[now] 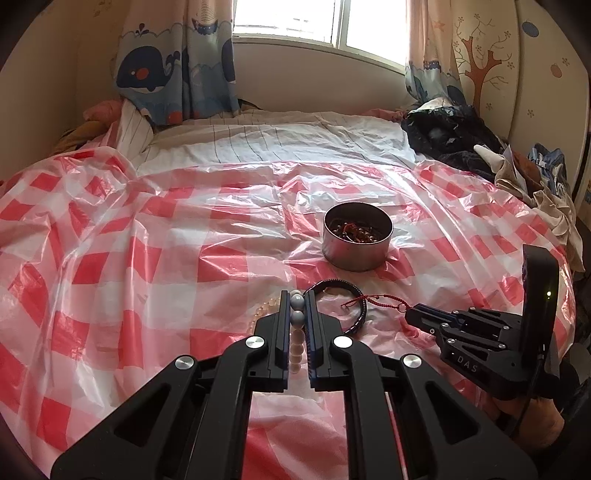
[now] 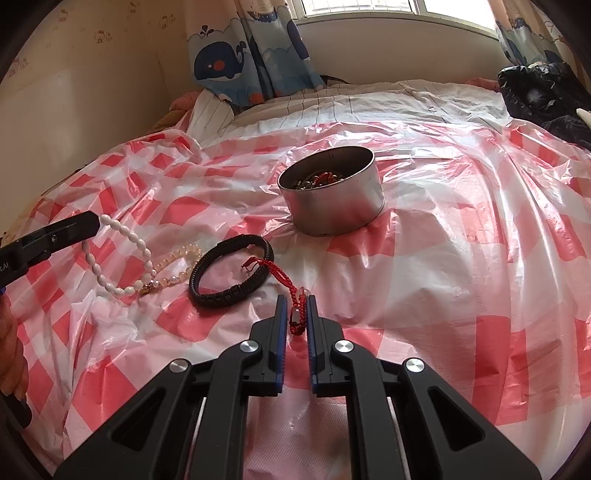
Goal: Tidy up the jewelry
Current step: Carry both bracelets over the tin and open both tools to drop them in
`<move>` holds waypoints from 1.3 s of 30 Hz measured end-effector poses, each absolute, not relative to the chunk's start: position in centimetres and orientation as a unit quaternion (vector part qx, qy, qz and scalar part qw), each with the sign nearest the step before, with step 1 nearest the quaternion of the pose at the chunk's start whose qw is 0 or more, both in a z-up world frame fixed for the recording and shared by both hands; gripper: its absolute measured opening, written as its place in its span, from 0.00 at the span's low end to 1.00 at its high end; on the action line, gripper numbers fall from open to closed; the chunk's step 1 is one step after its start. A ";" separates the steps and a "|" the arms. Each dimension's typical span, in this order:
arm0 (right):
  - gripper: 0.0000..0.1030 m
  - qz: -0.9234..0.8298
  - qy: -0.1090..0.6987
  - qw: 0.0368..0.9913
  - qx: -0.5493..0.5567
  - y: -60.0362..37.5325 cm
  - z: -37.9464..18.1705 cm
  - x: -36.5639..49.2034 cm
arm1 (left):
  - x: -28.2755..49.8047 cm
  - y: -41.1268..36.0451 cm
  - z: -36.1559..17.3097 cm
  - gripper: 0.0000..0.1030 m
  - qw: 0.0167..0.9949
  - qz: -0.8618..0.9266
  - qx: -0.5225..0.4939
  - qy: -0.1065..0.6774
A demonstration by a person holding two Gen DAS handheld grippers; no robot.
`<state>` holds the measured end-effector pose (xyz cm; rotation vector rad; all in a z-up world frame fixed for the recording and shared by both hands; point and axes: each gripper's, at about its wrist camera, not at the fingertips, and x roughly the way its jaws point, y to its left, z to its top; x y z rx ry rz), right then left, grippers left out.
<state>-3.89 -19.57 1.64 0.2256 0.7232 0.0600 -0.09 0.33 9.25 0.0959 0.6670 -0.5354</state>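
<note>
Nearest, in left wrist view: left tool [image 1: 296,295], black w/ blue pads, pinching white bead bracelet [image 1: 296,345] betw. its tips; two grey-white beads at the tip, rest of strand hanging below. Same bracelet in right wrist view [image 2: 127,240], looping down from tool tip at left edge [image 2: 96,220], lower end by the plastic sheet.

Right tool [image 2: 296,297], nearly pressed together, pinching red cord bracelet [image 2: 295,295]; cord trailing up-left across black braided bracelet [image 2: 232,271]. In left wrist view, right tool [image 1: 410,314] at right, red cord [image 1: 373,300] stretched from its tip to black bracelet [image 1: 341,291].

Lying left of black bracelet: pale peach bead strand w/ gold clasp [image 2: 173,267], on red-and-white check plastic sheet [image 2: 461,258] spread over bed.

Farther back: round metal tin [image 2: 332,201], upright, open top, dark and red beads inside; apart from the loose pieces.

Beyond: striped white bedding [image 1: 280,142], dark clothes pile at right [image 1: 450,133], whale-print curtains [image 1: 173,66], bright window [image 1: 317,18].
</note>
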 end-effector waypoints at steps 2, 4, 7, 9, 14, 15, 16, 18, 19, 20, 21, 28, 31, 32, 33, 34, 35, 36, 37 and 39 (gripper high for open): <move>0.10 0.029 0.353 0.929 0.110 -19.6 1.6 -3.9 | -0.1 0.0 9.3 0.06 0.909 -0.260 0.050 0.321; 0.10 0.029 0.353 0.929 0.110 -19.6 1.6 -3.9 | -0.2 -0.3 9.3 0.06 0.909 -0.261 0.054 0.320; 0.10 0.029 0.353 0.929 0.110 -19.6 1.7 -3.9 | -0.2 -0.6 9.3 0.06 0.908 -0.263 0.055 0.321; 0.10 0.030 0.351 0.929 0.111 -19.6 1.7 -3.9 | 0.0 -0.6 9.2 0.06 0.906 -0.268 0.046 0.324; 0.10 0.036 0.335 0.931 0.137 -20.3 2.1 -4.2 | 0.8 -0.1 9.3 0.06 0.898 -0.284 0.007 0.336; 0.10 0.039 0.331 0.931 0.148 -20.6 2.2 -4.3 | 0.9 -0.1 9.3 0.06 0.896 -0.288 0.000 0.337; 0.10 0.041 0.327 0.931 0.156 -20.8 2.4 -4.4 | 1.1 -0.1 9.4 0.06 0.894 -0.292 -0.006 0.339; 0.10 0.043 0.319 0.932 0.168 -21.2 2.8 -4.5 | 1.3 -0.4 9.6 0.06 0.890 -0.301 -0.015 0.341; 0.10 0.045 0.316 0.932 0.172 -21.3 3.0 -4.5 | 1.5 -0.5 9.8 0.06 0.888 -0.306 -0.021 0.342; 0.10 0.047 0.314 0.932 0.174 -21.2 3.3 -4.5 | 1.7 -0.7 9.9 0.06 0.886 -0.310 -0.025 0.343; 0.10 0.047 0.312 0.933 0.174 -21.3 3.6 -4.5 | 1.9 -0.9 10.1 0.06 0.884 -0.315 -0.028 0.343; 0.10 0.044 0.299 0.938 0.171 -22.2 6.2 -3.7 | 4.8 -4.1 11.7 0.06 0.866 -0.358 -0.043 0.346; 0.10 0.039 0.294 0.939 0.172 -23.1 7.2 -3.2 | 6.2 -5.7 12.8 0.06 0.864 -0.371 -0.042 0.339; 0.10 0.038 0.292 0.940 0.172 -23.4 7.4 -3.0 | 6.7 -6.3 13.1 0.06 0.863 -0.375 -0.043 0.337; 0.10 0.036 0.290 0.941 0.171 -23.8 7.7 -2.7 | 7.1 -6.9 13.3 0.06 0.861 -0.378 -0.044 0.336; 0.10 0.036 0.289 0.941 0.170 -24.0 7.9 -2.6 | 7.7 -7.6 13.5 0.06 0.860 -0.381 -0.045 0.336; 0.10 0.036 0.288 0.942 0.169 -24.2 8.0 -2.3 | 8.1 -8.2 13.5 0.06 0.859 -0.384 -0.046 0.337; 0.10 0.034 0.287 0.942 0.168 -24.5 8.2 -2.1 | 8.6 -8.8 13.5 0.06 0.857 -0.386 -0.048 0.338; 0.10 0.033 0.285 0.943 0.168 -24.6 8.3 -1.9 | 9.0 -9.2 13.4 0.06 0.855 -0.388 -0.050 0.339; 0.10 0.031 0.281 0.944 0.168 -25.1 8.6 -1.3 | 9.9 -10.3 13.0 0.06 0.851 -0.392 -0.058 0.343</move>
